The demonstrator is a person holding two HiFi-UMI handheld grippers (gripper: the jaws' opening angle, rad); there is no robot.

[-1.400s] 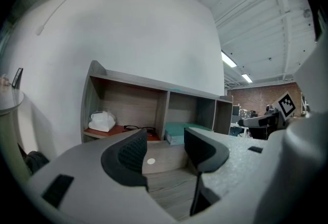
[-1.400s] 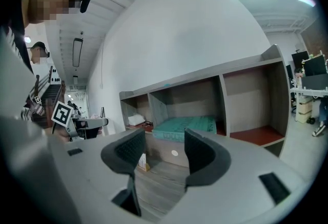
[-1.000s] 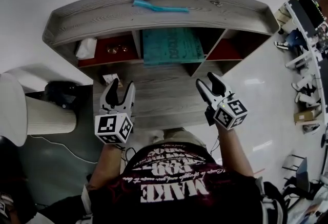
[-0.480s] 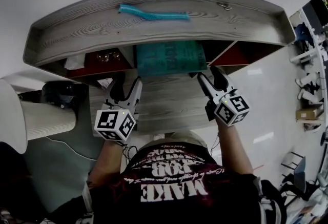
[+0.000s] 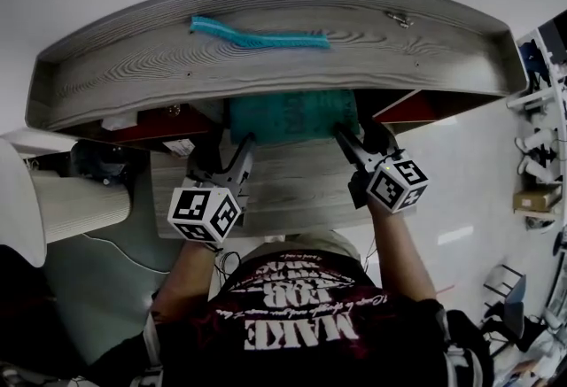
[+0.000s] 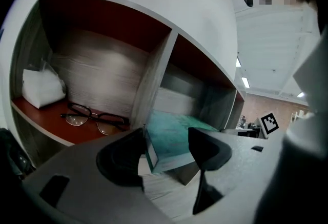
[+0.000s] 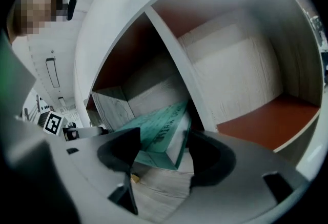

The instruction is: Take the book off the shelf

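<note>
Grey wood-grain boards make up the shelf (image 5: 266, 66), and the task looks to be at its reaching stage, with nothing lifted yet.

At the far left, the left compartment (image 6: 102, 64) holds a white packet (image 6: 41, 87) and a pair of glasses (image 6: 95, 118), neither of them part of the job.

Next comes the left gripper (image 6: 165, 133). Its jaws have just been opening and now stand wide, with the book's near left corner between them. The pads do not appear to press on it, so this gripper has hold of nothing.

The teal book (image 5: 292, 115) lies flat on the floor of the middle compartment (image 7: 154, 89), its front edge towards the person.

The right gripper (image 7: 164, 130) mirrors the left. Its jaws have also just been opening and gape wide around the book's near right corner without clamping it.

Furthest right, the right compartment (image 7: 266, 115) shows only its bare red floor.

So the approach seems all but complete, with both grippers at the book's front corners. By my judgement the real work remains: closing on those corners, drawing the book out level between the dividers, and carrying it clear of the shelf.
</note>
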